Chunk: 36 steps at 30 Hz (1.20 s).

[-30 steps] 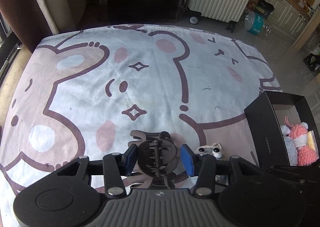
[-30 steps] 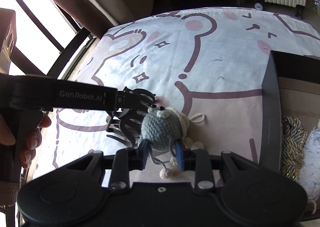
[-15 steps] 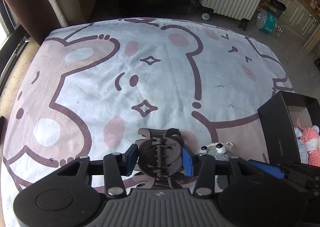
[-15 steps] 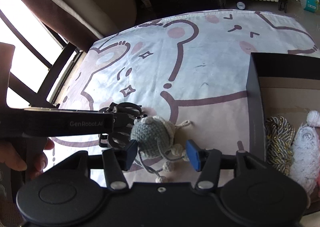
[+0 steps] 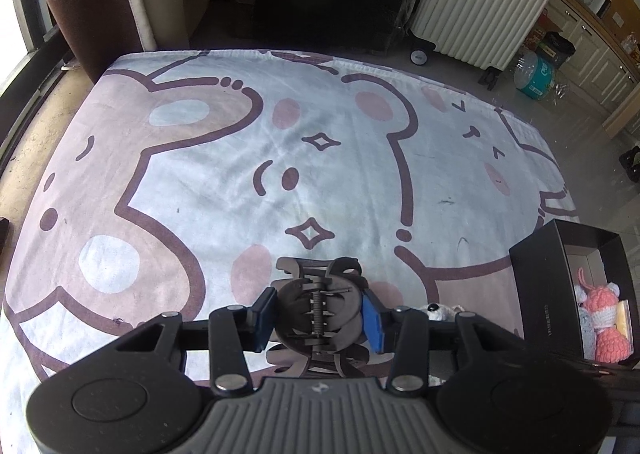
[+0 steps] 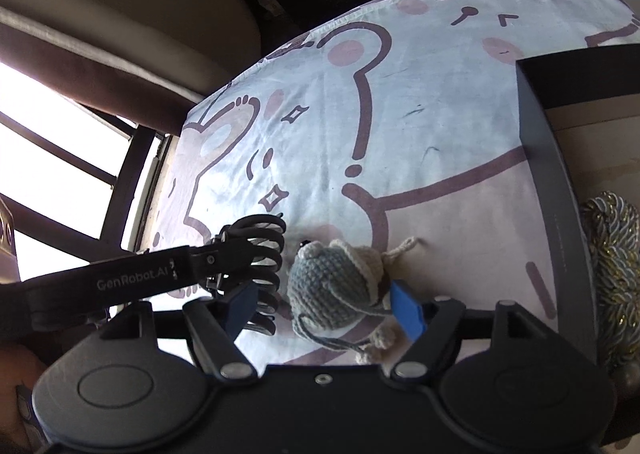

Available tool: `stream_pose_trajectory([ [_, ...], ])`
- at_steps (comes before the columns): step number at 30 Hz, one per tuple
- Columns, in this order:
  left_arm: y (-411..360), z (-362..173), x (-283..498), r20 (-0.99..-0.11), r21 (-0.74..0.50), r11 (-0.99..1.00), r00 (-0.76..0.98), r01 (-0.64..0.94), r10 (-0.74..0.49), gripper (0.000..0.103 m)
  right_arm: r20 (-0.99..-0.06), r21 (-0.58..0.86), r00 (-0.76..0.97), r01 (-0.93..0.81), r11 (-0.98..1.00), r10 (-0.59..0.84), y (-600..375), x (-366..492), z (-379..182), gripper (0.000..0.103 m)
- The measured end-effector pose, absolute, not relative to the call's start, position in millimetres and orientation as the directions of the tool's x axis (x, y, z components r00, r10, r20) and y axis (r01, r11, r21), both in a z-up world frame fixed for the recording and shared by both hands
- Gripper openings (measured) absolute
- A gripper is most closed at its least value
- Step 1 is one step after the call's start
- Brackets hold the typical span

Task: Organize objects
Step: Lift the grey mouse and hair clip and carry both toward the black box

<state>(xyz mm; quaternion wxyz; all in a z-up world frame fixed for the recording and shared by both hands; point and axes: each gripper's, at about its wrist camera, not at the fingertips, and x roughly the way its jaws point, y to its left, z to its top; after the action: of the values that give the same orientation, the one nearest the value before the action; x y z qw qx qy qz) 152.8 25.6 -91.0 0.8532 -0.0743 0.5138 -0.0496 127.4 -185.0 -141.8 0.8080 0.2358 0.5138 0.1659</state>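
Observation:
My left gripper (image 5: 319, 318) is shut on a dark hair claw clip (image 5: 316, 314), held just above the bear-print blanket (image 5: 192, 190). In the right wrist view the same clip (image 6: 262, 254) hangs at the end of the left gripper's black finger (image 6: 132, 280). My right gripper (image 6: 324, 306) has its jaws opening around a grey crochet toy (image 6: 328, 288) that lies on the blanket (image 6: 432, 102); its left pad stands clear of the toy. A bit of that toy (image 5: 440, 310) peeks out beside the left gripper. The black box (image 5: 536, 294) stands to the right.
The black box (image 6: 552, 214) holds a pink crochet toy (image 5: 604, 318) and a gold-grey twisted cord (image 6: 612, 254). A white ribbed suitcase (image 5: 480, 2) and a blue water jug (image 5: 536, 74) stand on the floor beyond the blanket. A window frame (image 6: 128, 174) runs along the left.
The right jaws were shut on the grey crochet toy and have spread apart, leaving it on the blanket; the right gripper has rolled. The left gripper shifted a little with the clip.

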Motion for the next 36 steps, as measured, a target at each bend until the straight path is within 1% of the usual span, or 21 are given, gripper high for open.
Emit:
stream_pose_trajectory([
  [5, 31, -89, 151, -0.868, -0.183, 0.983, 0.47, 0.001, -0.162, 0.045, -0.762, 0.598, 0.392, 0.117, 0.793, 0.516, -191, 130, -152, 0.077],
  [11, 35, -87, 148, -0.867, -0.174, 0.985, 0.473, 0.007, -0.156, 0.045, -0.782, 0.544, 0.411, 0.081, 0.835, 0.469, -179, 134, -150, 0.078],
  [13, 36, -86, 148, -0.868, -0.168, 0.986, 0.473, 0.01, -0.152, 0.045, -0.796, 0.504, 0.412, 0.048, 0.862, 0.443, -173, 135, -148, 0.077],
  [14, 36, -85, 147, -0.868, -0.164, 0.986, 0.473, 0.011, -0.15, 0.045, -0.805, 0.478, 0.412, 0.026, 0.878, 0.426, -169, 135, -147, 0.072],
  [15, 36, -85, 147, -0.869, -0.162, 0.987, 0.473, 0.011, -0.148, 0.045, -0.82, 0.431, 0.415, -0.007, 0.902, 0.395, -164, 135, -145, 0.064],
  [16, 37, -85, 147, -0.87, -0.16, 0.987, 0.471, 0.011, -0.146, 0.045, -0.831, 0.388, 0.416, -0.039, 0.921, 0.368, -159, 135, -144, 0.061],
  [18, 37, -84, 146, -0.871, -0.156, 0.988, 0.469, 0.012, -0.143, 0.045, -0.834, 0.365, 0.416, -0.077, 0.928, 0.363, -155, 133, -142, 0.052],
  [26, 37, -71, 137, -0.865, -0.148, 0.989, 0.482, 0.014, -0.137, 0.045, -0.838, 0.342, 0.41, -0.121, 0.932, 0.361, -156, 124, -132, 0.049],
  [36, 29, -40, 116, -0.841, -0.141, 0.99, 0.523, 0.03, -0.136, 0.045, -0.79, 0.358, 0.489, -0.121, 0.926, 0.37, -173, 109, -87, 0.05],
])
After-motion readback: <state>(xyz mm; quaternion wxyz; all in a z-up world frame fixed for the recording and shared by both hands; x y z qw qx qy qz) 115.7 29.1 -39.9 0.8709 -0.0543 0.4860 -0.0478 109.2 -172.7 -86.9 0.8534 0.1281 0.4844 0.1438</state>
